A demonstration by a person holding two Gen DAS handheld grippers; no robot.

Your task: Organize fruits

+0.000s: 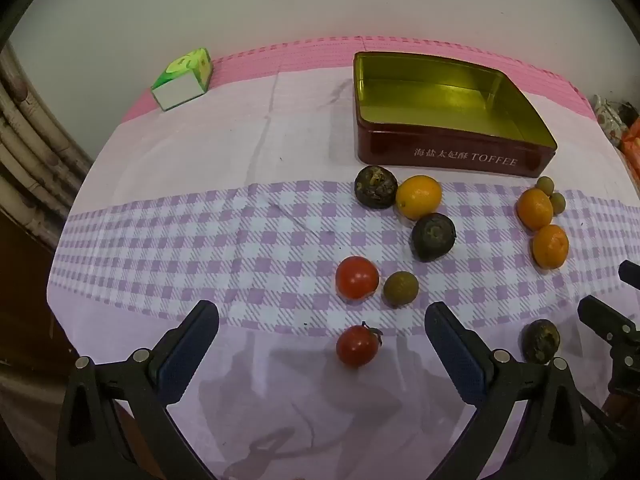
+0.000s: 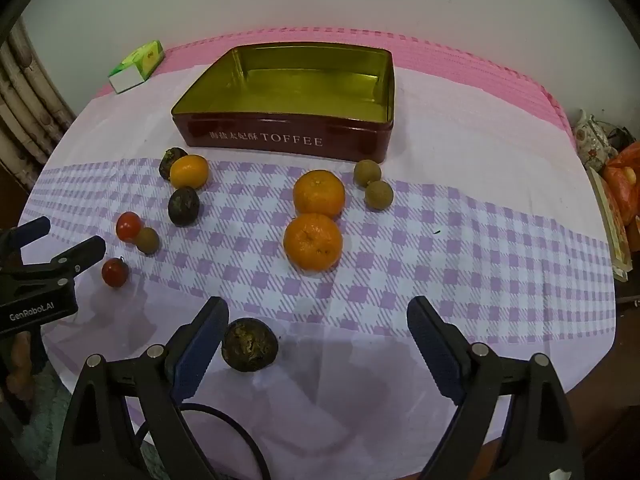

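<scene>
— Upper half of both views: plain off-white wall [image 1: 320,0], evenly lit, unmarked.

— And below it?

— Table draped in cloth [image 2: 460,240]: pink striped band along the far edge, pale lilac field, purple-and-white check band across the middle. Soft shadows cast on the near lilac portion.

— Left edge of frame?

— Stacked bamboo-like poles [image 1: 28,140], beige and mottled, running diagonally; dark brown surface beneath.

— Right edge?

— Patterned bundle [image 2: 592,140] and orange bag [image 2: 624,176], partly cropped; contents indistinct.
</scene>
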